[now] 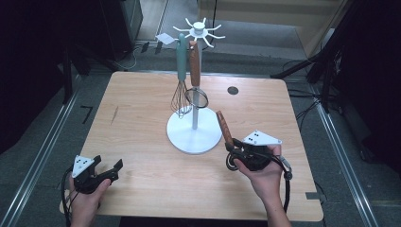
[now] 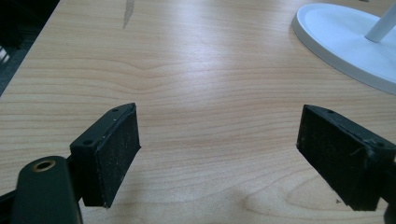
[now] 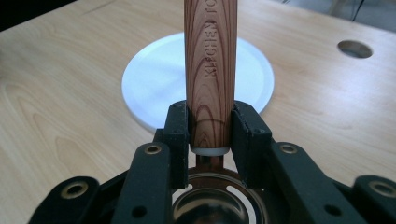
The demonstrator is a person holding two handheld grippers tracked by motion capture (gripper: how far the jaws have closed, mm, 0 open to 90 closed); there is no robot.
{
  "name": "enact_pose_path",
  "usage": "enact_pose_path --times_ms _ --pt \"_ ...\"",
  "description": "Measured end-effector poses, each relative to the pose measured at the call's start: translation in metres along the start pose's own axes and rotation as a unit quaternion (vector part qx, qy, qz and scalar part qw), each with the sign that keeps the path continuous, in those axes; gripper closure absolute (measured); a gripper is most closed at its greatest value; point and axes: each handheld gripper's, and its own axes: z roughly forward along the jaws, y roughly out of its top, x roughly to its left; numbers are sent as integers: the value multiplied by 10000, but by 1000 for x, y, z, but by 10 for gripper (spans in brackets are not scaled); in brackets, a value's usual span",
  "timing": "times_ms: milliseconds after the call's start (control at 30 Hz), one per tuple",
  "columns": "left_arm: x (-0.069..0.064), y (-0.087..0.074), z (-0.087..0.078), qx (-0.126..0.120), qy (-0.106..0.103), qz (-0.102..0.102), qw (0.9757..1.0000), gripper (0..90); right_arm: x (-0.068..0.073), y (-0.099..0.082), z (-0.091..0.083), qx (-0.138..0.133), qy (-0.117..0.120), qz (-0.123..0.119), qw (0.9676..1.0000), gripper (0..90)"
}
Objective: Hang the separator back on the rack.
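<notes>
My right gripper (image 1: 230, 147) is shut on a wood-grain utensil handle (image 1: 224, 126), which points up and away toward the white stand base (image 1: 182, 135). In the right gripper view its pads (image 3: 180, 135) clamp the handle (image 3: 210, 60) near its lower end, and the shiny metal head (image 3: 210, 205) lies behind the jaws. A teal-handled whisk (image 1: 181, 92) and a wooden-handled strainer (image 1: 197, 97) hang from the stand's top hooks (image 1: 198, 32). My left gripper (image 1: 108, 163) rests at the front left, open, with bare table between its pads (image 2: 116, 149).
The wooden table (image 1: 142, 109) has a round hole (image 1: 232, 90) at the back right and a dark scuff (image 1: 114, 115) at the left. The stand base (image 2: 341, 37) lies ahead and right of the left gripper. Cables and stands crowd the floor around the table.
</notes>
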Motion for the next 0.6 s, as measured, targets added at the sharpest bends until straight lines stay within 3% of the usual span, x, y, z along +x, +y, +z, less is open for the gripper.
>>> enact_pose_path --times_ms 600 --pt "-1 0 1 5 28 72 10000 139 2 9 -19 -813 -129 230 9963 708"
